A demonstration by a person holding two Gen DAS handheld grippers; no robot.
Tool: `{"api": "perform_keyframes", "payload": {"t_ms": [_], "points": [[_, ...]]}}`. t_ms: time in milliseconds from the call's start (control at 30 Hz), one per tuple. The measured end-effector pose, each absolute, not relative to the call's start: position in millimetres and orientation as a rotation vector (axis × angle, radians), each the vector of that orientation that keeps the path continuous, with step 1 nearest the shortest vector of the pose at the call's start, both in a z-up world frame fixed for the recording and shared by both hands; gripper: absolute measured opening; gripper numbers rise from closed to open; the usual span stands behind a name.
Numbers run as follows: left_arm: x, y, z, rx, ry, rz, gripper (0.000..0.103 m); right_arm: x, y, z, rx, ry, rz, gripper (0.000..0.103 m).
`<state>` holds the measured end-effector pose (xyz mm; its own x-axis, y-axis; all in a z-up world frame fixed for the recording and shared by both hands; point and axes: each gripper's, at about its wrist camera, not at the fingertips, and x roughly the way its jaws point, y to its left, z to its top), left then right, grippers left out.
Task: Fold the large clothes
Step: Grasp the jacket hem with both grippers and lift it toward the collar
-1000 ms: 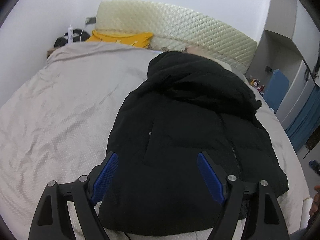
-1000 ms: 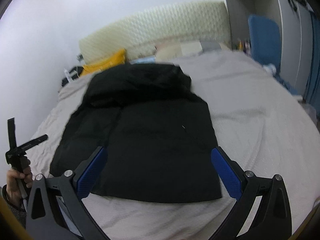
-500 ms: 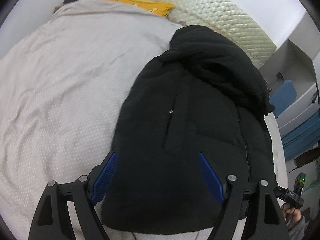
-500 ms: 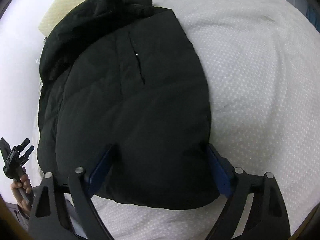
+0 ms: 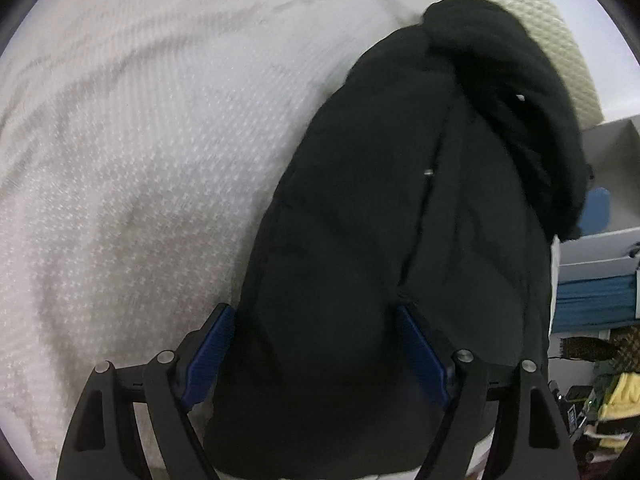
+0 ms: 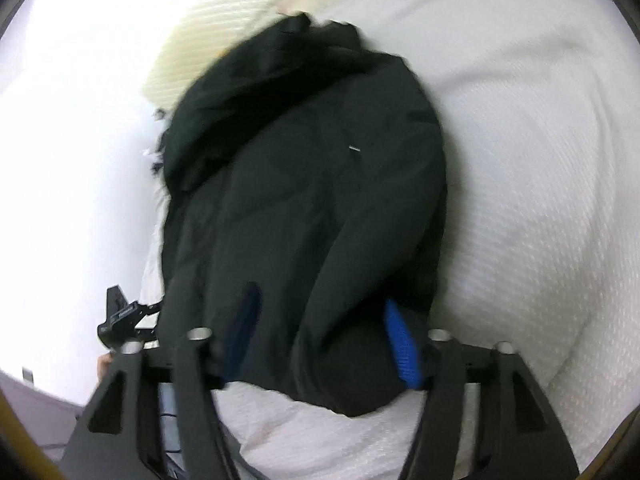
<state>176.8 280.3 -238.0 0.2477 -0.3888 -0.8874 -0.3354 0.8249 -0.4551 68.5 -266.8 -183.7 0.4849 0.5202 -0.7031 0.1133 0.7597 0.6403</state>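
Squarely between right gripper [image 6: 320,332] pads: jacket [image 6: 312,200]

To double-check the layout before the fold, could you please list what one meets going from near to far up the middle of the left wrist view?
Blue-padded fingers of the left gripper → black puffy hooded jacket → its bunched hood → cream quilted headboard.

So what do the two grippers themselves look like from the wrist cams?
Both match: the left gripper and right gripper have black angular finger arms with triangular cut-outs, round silver pivot bolts, and ribbed blue pads on the inner faces.
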Motion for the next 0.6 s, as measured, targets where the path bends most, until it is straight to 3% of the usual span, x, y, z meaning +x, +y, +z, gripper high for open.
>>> {"api": "perform_keyframes", "payload": {"t_ms": [367,533,600], "points": [[179.0,269.3,-251.1,-0.778,1.401,-0.164,0.087,85.0,-270.8,-224.5,0.700,1.187,0.203,0.090],[179.3,247.0,-238.0,-0.776,1.373,-0.340,0.087,80.8,-258.5,-193.9,0.733,1.104,0.378,0.078],[177.0,239.4,-233.8,-0.767,1.353,-0.392,0.087,77.0,-251.6,-178.9,0.691,1.063,0.412,0.064]]}}
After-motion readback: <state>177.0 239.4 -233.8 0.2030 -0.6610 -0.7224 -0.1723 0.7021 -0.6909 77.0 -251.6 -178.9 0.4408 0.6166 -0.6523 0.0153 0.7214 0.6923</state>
